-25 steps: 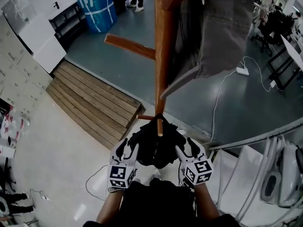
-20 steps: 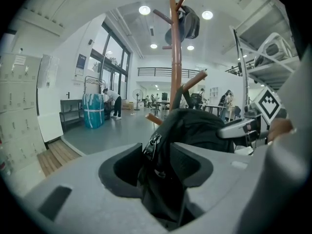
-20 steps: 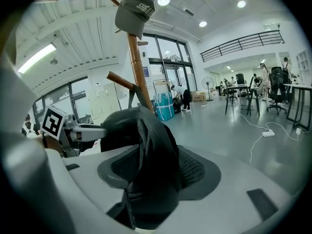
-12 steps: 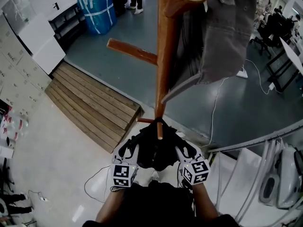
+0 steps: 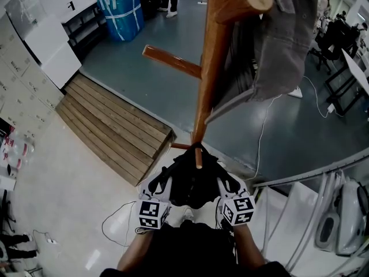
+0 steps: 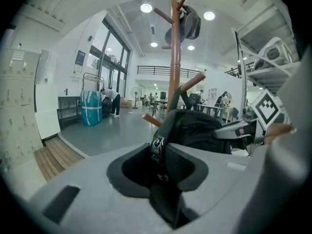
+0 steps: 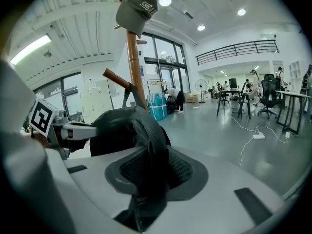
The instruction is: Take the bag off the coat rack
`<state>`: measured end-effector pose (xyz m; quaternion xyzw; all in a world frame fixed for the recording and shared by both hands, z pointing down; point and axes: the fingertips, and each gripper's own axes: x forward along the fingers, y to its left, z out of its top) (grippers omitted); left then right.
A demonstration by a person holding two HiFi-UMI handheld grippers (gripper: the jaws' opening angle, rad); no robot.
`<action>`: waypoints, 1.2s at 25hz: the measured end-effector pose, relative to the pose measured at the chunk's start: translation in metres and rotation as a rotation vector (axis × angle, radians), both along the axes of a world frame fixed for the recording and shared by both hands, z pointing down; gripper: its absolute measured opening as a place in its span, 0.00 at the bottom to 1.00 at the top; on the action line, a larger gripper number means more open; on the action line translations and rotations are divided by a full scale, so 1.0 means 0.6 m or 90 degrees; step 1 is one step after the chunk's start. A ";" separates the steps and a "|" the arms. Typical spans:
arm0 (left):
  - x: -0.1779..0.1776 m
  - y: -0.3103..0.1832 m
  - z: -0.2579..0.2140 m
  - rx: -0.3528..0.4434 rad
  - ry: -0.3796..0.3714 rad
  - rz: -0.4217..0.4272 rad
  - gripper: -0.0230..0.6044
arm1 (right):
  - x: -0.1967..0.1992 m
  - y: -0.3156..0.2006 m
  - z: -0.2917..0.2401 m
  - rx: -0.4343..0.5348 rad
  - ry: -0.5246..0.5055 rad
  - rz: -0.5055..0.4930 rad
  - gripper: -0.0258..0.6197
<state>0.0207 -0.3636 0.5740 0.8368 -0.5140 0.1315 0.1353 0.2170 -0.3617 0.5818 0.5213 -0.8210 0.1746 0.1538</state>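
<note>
A black bag (image 5: 190, 180) hangs from a low peg (image 5: 198, 154) of the wooden coat rack (image 5: 207, 68), right in front of me. My left gripper (image 5: 163, 178) is at the bag's left side and my right gripper (image 5: 222, 178) at its right side. Both pairs of jaws are closing with bag fabric between them. In the left gripper view a zippered edge of the bag (image 6: 195, 130) runs into the left gripper (image 6: 161, 155). In the right gripper view a thick fold of the bag (image 7: 122, 126) fills the right gripper (image 7: 148, 172). A grey cap (image 7: 139, 6) hangs higher up.
A grey garment (image 5: 282, 45) hangs from an upper peg, above the bag. A wooden platform (image 5: 109, 126) lies to the left, with a blue wrapped bundle (image 5: 120, 7) beyond it. A white cable and power strip (image 5: 294, 91) cross the floor at right. A metal rack (image 5: 340, 206) stands close on my right.
Both grippers' jaws have narrowed onto the bag's sides. The grippers have shifted slightly inward, and my view has tilted so the rack's upper pegs show more.
</note>
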 end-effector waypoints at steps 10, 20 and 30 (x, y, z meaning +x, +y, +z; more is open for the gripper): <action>-0.002 0.018 -0.022 0.012 0.019 0.025 0.18 | -0.007 0.020 -0.019 0.003 -0.012 0.015 0.19; -0.009 0.045 -0.068 0.030 0.029 0.064 0.18 | -0.019 0.059 -0.060 0.018 -0.016 0.046 0.19; -0.019 0.089 -0.104 0.046 0.059 0.121 0.18 | -0.037 0.132 -0.102 0.039 -0.008 0.101 0.18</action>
